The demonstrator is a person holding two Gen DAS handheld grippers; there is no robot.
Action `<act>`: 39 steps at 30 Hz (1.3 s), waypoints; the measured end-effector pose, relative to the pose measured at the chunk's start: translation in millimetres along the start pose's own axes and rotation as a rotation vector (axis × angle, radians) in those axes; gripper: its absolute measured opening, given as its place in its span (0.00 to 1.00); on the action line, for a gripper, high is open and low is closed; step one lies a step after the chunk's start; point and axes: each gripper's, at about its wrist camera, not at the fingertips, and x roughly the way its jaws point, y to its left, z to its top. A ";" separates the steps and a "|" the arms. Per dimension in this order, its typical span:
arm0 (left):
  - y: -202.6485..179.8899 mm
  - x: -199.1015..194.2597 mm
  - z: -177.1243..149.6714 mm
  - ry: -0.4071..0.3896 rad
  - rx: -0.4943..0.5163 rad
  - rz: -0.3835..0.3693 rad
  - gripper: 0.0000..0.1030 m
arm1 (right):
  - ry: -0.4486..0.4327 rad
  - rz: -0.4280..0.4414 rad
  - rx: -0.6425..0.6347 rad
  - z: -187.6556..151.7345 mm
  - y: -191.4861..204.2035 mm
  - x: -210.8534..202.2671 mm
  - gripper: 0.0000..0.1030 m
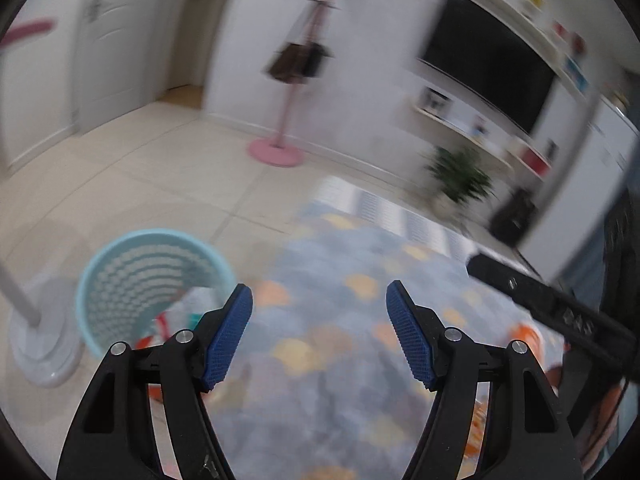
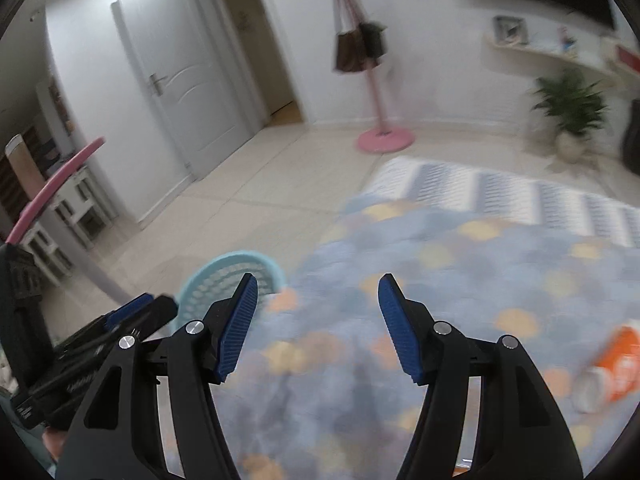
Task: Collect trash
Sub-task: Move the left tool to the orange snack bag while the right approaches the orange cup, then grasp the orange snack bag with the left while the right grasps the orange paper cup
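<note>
Left wrist view: the left gripper (image 1: pixel 319 328) hangs with its jaws apart and nothing between them, above the rug (image 1: pixel 360 380). The bin (image 1: pixel 152 280) stands on the tiles at the rug's left edge, beside a white lamp base (image 1: pixel 44 356), and already holds some wrappers (image 1: pixel 180 316). Only this view looks down into the bin. At its right edge the right gripper's body cuts in, with orange litter partly hidden behind it.

Right wrist view: the right gripper (image 2: pixel 318 326) is likewise spread and empty, over the rug. Only here does the orange cup (image 2: pixel 612 364) show whole, lying on its side on the rug, well right of the jaws. The bin shows just its rim.

The next pickup is probably that cup. To do it well, swing the right gripper over, straddle the cup across its narrow body, close firmly, then carry it left over the bin rim before letting go.
</note>
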 end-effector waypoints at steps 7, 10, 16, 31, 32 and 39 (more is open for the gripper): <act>-112.4 14.8 -45.1 0.088 0.202 -0.146 0.73 | -0.100 -0.155 0.082 -22.1 -88.0 -81.1 0.58; -145.3 27.7 -68.0 0.137 0.297 -0.174 0.73 | -0.114 -0.201 0.138 -39.0 -128.0 -103.9 0.58; -171.7 56.3 -105.1 0.282 0.431 -0.302 0.73 | -0.091 -0.276 0.270 -71.9 -195.7 -118.1 0.58; -186.6 96.6 -175.7 0.490 0.599 -0.277 0.73 | -0.003 -0.273 0.362 -110.9 -232.4 -95.1 0.58; -189.1 96.9 -178.4 0.492 0.612 -0.279 0.73 | 0.004 -0.275 0.368 -113.2 -234.1 -93.6 0.58; -201.0 101.4 -191.9 0.488 0.698 -0.242 0.80 | 0.054 -0.270 0.394 -121.3 -243.1 -84.8 0.58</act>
